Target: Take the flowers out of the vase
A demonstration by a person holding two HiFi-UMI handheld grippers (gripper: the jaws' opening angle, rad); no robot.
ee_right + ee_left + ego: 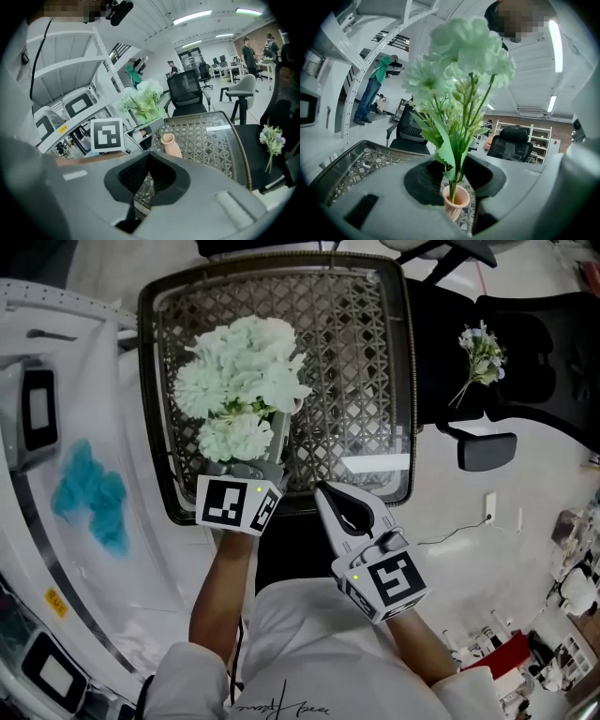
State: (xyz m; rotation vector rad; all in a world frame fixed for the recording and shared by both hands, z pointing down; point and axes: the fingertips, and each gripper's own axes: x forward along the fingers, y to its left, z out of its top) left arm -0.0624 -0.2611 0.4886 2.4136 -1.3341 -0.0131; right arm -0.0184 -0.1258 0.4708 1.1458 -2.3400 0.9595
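On our left gripper (457, 173) the jaws stand partly apart, the flowers (461, 51) rising by their stems between them, the vase (456, 202) just below; our right gripper (147, 164) has its jaws closed, empty.

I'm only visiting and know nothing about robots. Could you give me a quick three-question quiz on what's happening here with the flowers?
1. True or false: the flowers are already out of the vase.
2. What stands between the fingers of the left gripper? A. the flower stems B. a spoon C. nothing
3. On what does the small bouquet lie?
Key: 1. False, the stems are in the vase. 2. A. 3. The black chair.
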